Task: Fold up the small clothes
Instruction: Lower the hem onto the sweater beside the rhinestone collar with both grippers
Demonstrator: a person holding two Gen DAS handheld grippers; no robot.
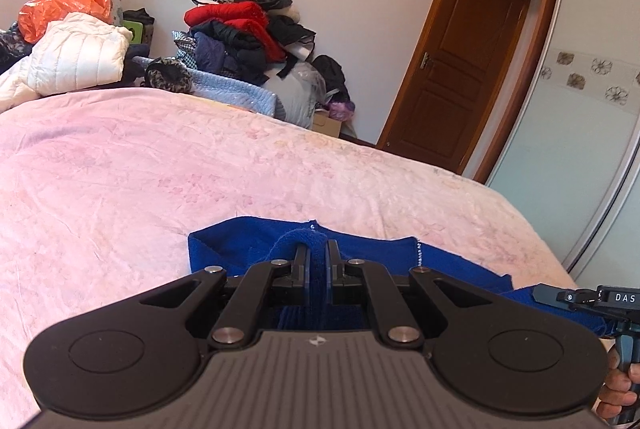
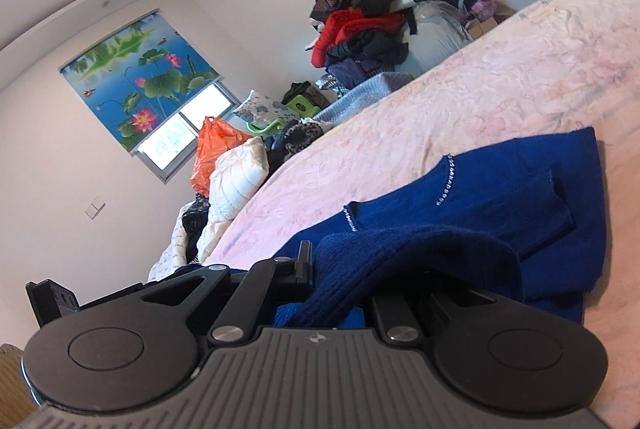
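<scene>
Landmark: the pink bedspread (image 1: 200, 169), which covers the bed and fills most of both views.
Orange bag (image 1: 68, 3): at the far left end of the bedspread, resting on top of a white quilted jacket (image 1: 76, 57).
Clothes pile (image 1: 248, 37): beyond the far edge of the bedspread against the wall, with a red garment (image 1: 228, 15) near its top.
Blue sweater (image 1: 248, 245): lying on the near part of the bedspread, one edge lifted off it; a line of small rhinestones (image 2: 448, 185) runs along a seam.
Left gripper (image 1: 318, 261): over the near edge of the bedspread, its jaws drawn close together and pinching a raised ridge of the blue sweater between them.
Wooden door (image 1: 452, 69): past the far right corner of the bedspread, beside a sliding wardrobe panel (image 1: 580, 89).
Right gripper (image 2: 344, 265): low over the bedspread; a thick fold of the blue sweater drapes across its right finger and hides it, so how far the jaws are apart cannot be told. Only the left finger (image 2: 304, 263) shows.
</scene>
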